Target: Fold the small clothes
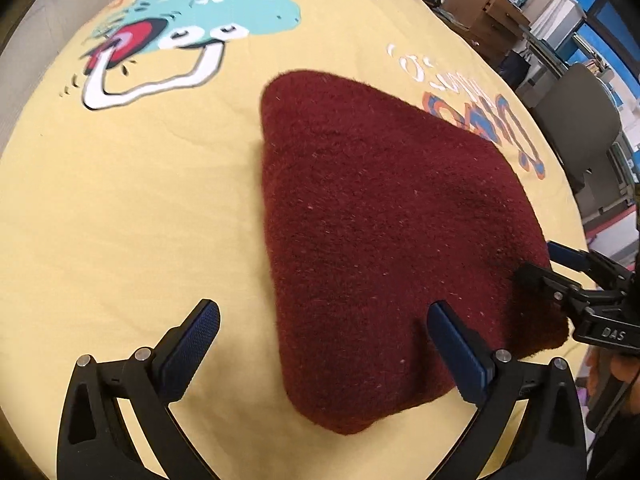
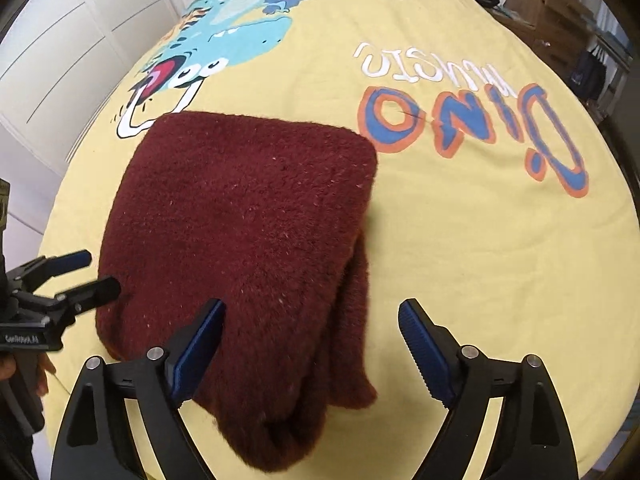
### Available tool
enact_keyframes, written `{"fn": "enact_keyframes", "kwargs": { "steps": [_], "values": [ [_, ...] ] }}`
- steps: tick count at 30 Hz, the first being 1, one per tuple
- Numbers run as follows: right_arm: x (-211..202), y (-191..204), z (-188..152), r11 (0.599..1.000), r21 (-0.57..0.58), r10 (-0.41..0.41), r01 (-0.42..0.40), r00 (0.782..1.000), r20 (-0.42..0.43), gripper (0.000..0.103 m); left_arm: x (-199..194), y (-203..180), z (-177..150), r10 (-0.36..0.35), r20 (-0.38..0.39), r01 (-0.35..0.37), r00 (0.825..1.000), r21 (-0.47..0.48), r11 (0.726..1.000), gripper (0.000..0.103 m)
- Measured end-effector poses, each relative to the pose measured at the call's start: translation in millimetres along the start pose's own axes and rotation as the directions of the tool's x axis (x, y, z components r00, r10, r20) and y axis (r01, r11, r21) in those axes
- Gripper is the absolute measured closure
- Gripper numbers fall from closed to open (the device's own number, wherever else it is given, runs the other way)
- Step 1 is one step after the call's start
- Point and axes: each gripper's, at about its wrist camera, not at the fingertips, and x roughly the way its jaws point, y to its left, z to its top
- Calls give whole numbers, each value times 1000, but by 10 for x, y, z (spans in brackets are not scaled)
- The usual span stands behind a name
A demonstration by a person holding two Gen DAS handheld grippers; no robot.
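A dark red woolly garment (image 1: 380, 232) lies folded in a thick bundle on a yellow sheet with a dinosaur print (image 1: 120, 208); it also shows in the right wrist view (image 2: 248, 240). My left gripper (image 1: 324, 320) is open and empty, just above the garment's near left edge. My right gripper (image 2: 312, 316) is open and empty, astride the garment's near right fold. Each gripper shows in the other's view, the right gripper (image 1: 544, 264) open at the garment's right corner, the left gripper (image 2: 96, 272) open at its left edge.
The yellow sheet (image 2: 480, 260) covers a bed and carries "Dino Music" lettering (image 2: 472, 120). Cardboard boxes (image 1: 484, 8) and a grey chair (image 1: 576, 120) stand beyond the bed's right side. White panelled doors (image 2: 60, 60) stand on the left.
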Motion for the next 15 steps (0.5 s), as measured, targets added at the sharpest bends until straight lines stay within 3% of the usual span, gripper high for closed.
{"fn": "enact_keyframes", "kwargs": {
  "steps": [2,3,8,15],
  "values": [
    [-43,-105,-108,1000,0,-6,6,1000,18,11,36,7,-31,-2,4,2,1000,-4,1000,1],
    [-49,-148,-145,1000,3,-15,15,1000,16,0,76,5,-26,-2,-2,2,1000,-10,1000,1],
    [117,-363,-225,997,8,-75,75,997,7,1,306,-28,0,45,-31,-45,999,-27,999,1],
    [278,-569,-370,999,41,-35,33,999,38,1,521,33,-92,22,-4,-22,1000,-30,999,0]
  ]
}}
